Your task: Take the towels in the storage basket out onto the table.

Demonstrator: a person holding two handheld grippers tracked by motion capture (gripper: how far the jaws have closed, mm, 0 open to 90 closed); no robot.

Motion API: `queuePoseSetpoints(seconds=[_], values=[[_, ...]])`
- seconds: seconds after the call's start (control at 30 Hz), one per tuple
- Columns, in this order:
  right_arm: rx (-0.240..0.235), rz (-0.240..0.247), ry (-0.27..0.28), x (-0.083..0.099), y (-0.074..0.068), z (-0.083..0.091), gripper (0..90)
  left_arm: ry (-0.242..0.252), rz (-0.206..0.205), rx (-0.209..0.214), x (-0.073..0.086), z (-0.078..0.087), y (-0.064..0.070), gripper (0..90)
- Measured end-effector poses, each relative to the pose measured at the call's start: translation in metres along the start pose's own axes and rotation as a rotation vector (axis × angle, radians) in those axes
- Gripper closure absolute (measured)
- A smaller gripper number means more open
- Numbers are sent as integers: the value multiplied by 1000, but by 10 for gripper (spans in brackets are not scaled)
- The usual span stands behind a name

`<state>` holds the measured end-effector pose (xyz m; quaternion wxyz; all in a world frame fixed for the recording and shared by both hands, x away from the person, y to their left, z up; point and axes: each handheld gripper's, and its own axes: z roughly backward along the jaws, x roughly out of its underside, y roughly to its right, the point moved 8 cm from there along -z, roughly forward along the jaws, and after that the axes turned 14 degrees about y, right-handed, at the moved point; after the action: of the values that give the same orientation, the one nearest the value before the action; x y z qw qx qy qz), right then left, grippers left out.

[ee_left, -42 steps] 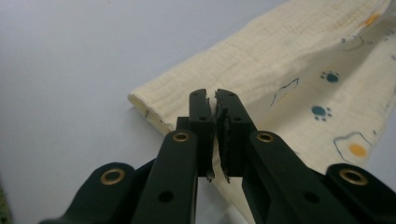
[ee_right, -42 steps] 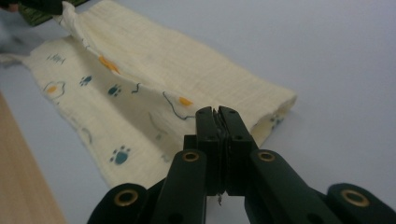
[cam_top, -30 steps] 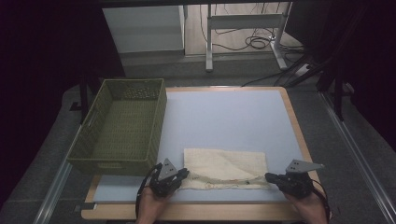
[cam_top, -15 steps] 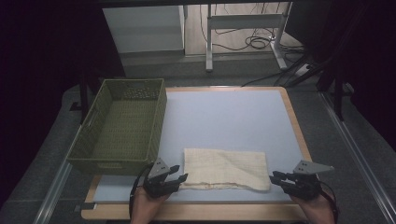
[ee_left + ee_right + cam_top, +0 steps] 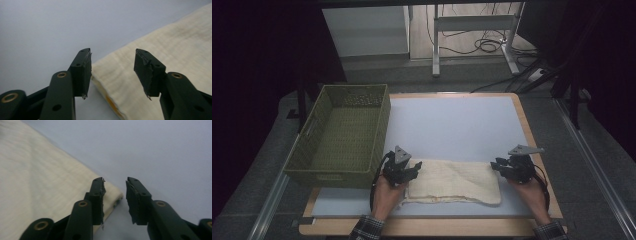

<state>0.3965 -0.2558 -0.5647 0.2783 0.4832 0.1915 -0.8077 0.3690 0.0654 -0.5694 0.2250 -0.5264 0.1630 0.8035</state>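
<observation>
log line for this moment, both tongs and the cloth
left tongs: open at cloth left end | right tongs: open at right end | cloth: folded, flat on table

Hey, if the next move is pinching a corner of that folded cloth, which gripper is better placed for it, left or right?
Probably the left gripper: its open jaws already straddle the folded cloth at its corner. The right gripper is open too, but the cloth's corner sits beside one jaw, not between them.
</observation>
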Motion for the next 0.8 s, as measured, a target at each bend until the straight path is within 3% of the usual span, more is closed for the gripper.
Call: queuePoseSetpoints(seconds=[0.07, 0.1, 0.2, 0.3, 0.5, 0.63, 0.73, 0.77, 0.8], values=[[7, 3, -15, 1, 2, -4, 648, 0, 9, -8, 0, -2, -3, 477], [-2, -5, -50, 5, 1, -13, 741, 6, 16, -15, 1, -4, -5, 444], [-21, 7, -55, 6, -4, -15, 858, 6, 13, -16, 1, -6, -7, 444], [10, 52, -61, 1, -1, -15, 867, 13, 17, -16, -3, -9, -9, 445], [65, 53, -41, -17, 28, -24, 866, -4, 8, -17, -5, -21, -12, 474], [59, 38, -56, -16, 37, -32, 862, -33, 21, 10, 1, -33, -11, 513], [53, 33, -49, -15, 36, -33, 858, -87, -18, 7, 11, -37, -10, 541], [53, 33, -51, -14, 36, -33, 858, -75, -15, 22, 12, -37, -9, 559], [52, 34, -51, -13, 36, -33, 858, -75, 5, 53, 13, -36, -8, 643]])
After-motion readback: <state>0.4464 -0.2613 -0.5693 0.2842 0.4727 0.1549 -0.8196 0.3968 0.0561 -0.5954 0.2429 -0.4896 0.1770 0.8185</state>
